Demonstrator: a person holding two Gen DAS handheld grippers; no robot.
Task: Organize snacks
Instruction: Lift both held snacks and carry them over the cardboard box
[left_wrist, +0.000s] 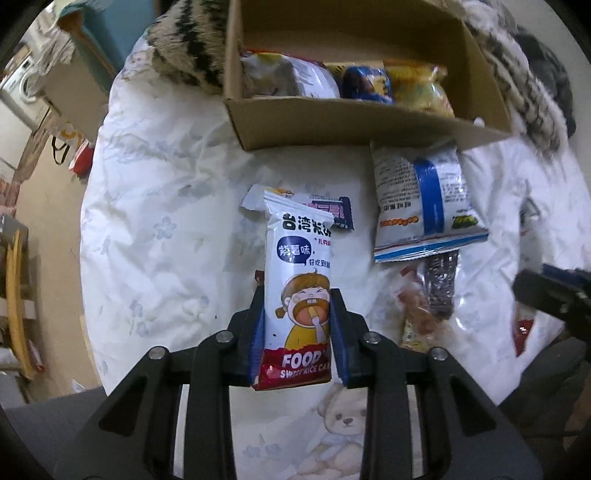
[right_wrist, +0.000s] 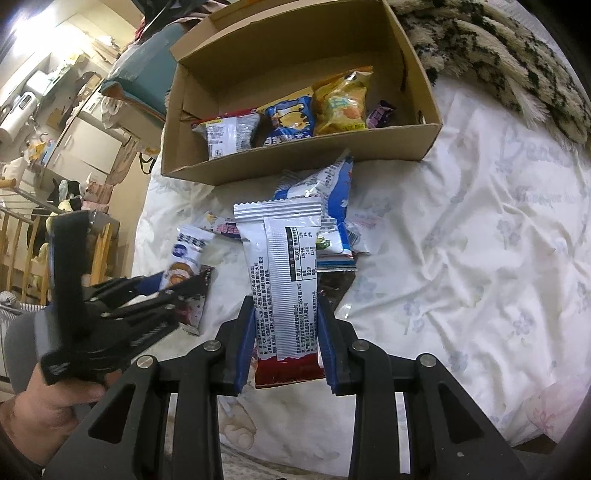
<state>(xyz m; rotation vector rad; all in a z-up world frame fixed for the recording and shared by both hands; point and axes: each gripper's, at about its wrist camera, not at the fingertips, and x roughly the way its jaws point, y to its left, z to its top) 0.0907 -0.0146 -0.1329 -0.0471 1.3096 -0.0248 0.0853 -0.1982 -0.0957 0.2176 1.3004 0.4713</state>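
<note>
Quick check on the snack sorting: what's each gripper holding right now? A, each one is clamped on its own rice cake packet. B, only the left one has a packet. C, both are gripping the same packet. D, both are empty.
A: the left gripper pinches a cartoon-front rice cake packet, the right gripper a packet showing its printed back.

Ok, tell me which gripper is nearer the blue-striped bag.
Right, probably. The right gripper sits just short of the blue-striped bag; the left gripper is farther off to its left.

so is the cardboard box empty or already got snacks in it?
Partly filled. The cardboard box is open on top, with several packets along its near wall, including a yellow bag and a blue bag; the back half is bare.
</note>
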